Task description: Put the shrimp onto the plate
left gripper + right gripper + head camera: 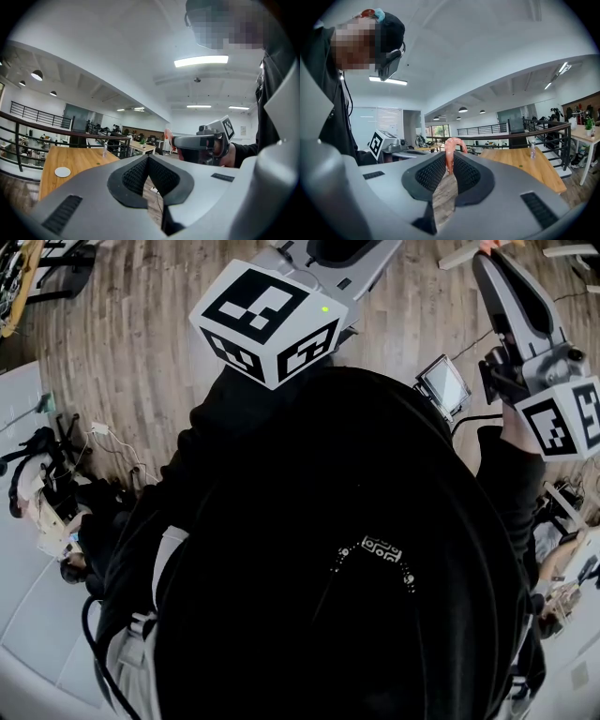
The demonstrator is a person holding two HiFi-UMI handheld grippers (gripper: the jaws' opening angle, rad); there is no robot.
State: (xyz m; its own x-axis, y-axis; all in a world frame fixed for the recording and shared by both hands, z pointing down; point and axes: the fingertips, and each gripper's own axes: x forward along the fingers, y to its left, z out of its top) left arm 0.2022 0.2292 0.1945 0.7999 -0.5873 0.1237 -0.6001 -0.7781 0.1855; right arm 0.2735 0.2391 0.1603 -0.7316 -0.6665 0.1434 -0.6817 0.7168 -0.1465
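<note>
Head view: a person's dark hood fills the frame, and the left gripper and right gripper are held out over a plank floor.

Left gripper view: its fingers are pressed together with nothing between them. A white plate lies on the wooden worktop, well apart.

Right gripper view: the fingers pinch the pink shrimp (tail curling above the tips).
</note>
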